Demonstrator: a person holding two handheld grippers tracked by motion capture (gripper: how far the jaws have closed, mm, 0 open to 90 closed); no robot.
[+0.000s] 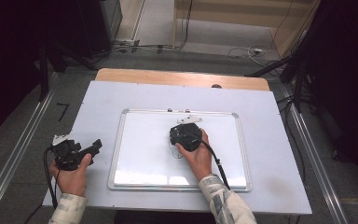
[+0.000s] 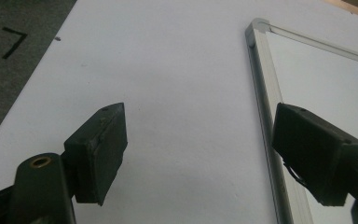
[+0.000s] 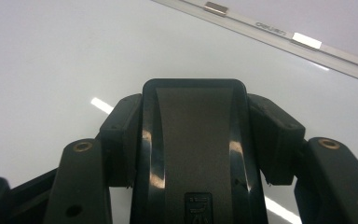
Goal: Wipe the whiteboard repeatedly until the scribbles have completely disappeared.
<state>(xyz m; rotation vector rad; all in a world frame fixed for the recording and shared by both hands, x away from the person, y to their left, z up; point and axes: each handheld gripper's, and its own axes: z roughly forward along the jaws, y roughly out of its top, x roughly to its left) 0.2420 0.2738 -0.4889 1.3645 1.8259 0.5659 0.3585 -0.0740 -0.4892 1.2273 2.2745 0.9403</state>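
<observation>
My right gripper (image 3: 196,140) is clamped on the eraser (image 3: 193,140) — flat on the whiteboard (image 1: 140,140), long axis toward its far rim. Left gripper (image 2: 196,154) open, empty — off the board's left edge.

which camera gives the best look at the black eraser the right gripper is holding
The right gripper view: the black plastic whiteboard eraser sits clamped between both jaws, seen close up. The high view hides it under the right gripper.
</observation>
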